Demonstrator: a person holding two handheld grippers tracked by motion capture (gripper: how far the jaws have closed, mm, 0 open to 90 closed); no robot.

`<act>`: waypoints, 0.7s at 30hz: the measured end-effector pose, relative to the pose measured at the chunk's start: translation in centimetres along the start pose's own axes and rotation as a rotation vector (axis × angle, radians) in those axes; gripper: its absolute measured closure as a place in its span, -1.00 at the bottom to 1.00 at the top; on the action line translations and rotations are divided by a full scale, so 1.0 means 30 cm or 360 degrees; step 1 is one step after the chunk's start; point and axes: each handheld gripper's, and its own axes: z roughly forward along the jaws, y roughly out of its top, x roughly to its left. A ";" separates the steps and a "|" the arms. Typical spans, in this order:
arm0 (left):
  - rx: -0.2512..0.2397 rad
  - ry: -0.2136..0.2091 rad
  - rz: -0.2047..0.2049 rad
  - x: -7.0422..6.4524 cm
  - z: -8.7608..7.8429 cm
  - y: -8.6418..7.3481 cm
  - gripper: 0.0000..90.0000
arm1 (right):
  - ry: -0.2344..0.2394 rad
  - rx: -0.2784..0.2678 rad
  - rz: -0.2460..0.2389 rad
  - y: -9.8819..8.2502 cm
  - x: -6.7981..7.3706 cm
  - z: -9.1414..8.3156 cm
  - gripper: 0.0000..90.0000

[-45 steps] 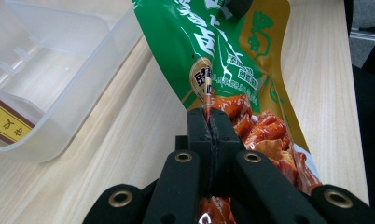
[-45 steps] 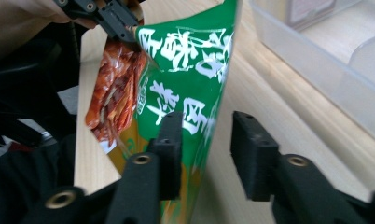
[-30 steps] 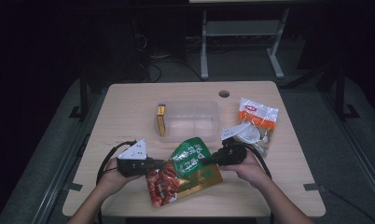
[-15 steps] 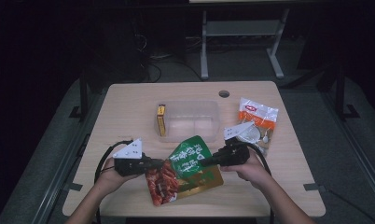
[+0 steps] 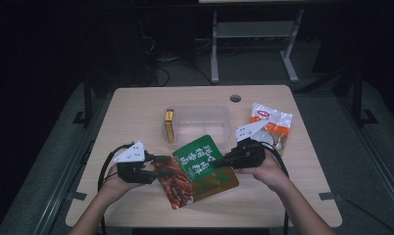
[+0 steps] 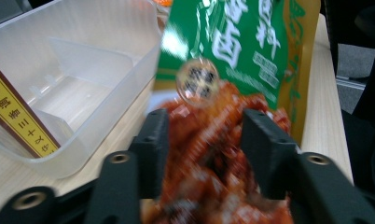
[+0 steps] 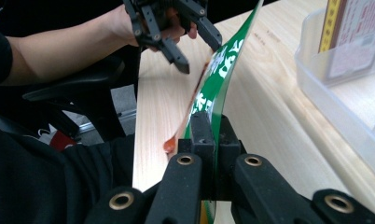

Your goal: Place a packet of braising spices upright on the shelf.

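Low in the middle of the high view, a green and red pouch (image 5: 200,171) is held just above the table (image 5: 136,107), between the two grippers. The right gripper (image 5: 219,162), right of centre, is clenched on the pouch's right edge; in the right gripper view its jaws press flat together on the thin green sheet (image 7: 223,70), seen edge-on and running up the middle of the frame. The left gripper (image 5: 160,159), at lower left of the high view, has its jaws spread on either side of the pouch's red end; in the left gripper view the red printed part (image 6: 209,154) lies between the two separated jaws, and I cannot tell whether they touch it. In the right gripper view the left gripper (image 7: 199,51) shows at the top of the frame, jaws apart beside the sheet.

Above the pouch in the high view sits a clear tub (image 5: 219,115) with a divider, and a yellow box (image 5: 169,125) stands on edge at its left end. To the right of the tub, in the upper right part of the table, lies an orange and white packet (image 5: 271,122). A round hole (image 5: 235,98) marks the table near its far edge.
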 end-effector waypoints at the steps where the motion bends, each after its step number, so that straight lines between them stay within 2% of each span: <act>1: 0.0001 0.0011 -0.0006 -0.003 0.000 -0.001 -0.06 | -0.0009 0.0006 -0.0008 0.006 0.003 -0.006 1.00; 3: 0.0004 0.0026 -0.0012 -0.004 -0.003 -0.002 -0.18 | -0.0031 0.0018 -0.0046 0.019 0.010 -0.016 1.00; 5: 0.0008 0.0015 -0.0020 -0.005 -0.008 -0.007 -0.21 | -0.0061 0.0030 -0.0058 0.031 0.021 -0.021 1.00; 7: 0.0017 0.0037 -0.0040 -0.005 -0.014 -0.011 -0.27 | -0.0083 0.0030 -0.0078 0.042 0.024 -0.026 1.00; 15: 0.0025 0.0099 -0.0100 -0.006 -0.062 -0.035 -0.39 | -0.0097 0.0003 -0.0128 0.090 0.039 -0.055 1.00; 21: 0.0083 0.0128 -0.0138 -0.014 -0.075 -0.070 -0.45 | -0.0118 0.0012 -0.0122 0.126 0.040 -0.071 1.00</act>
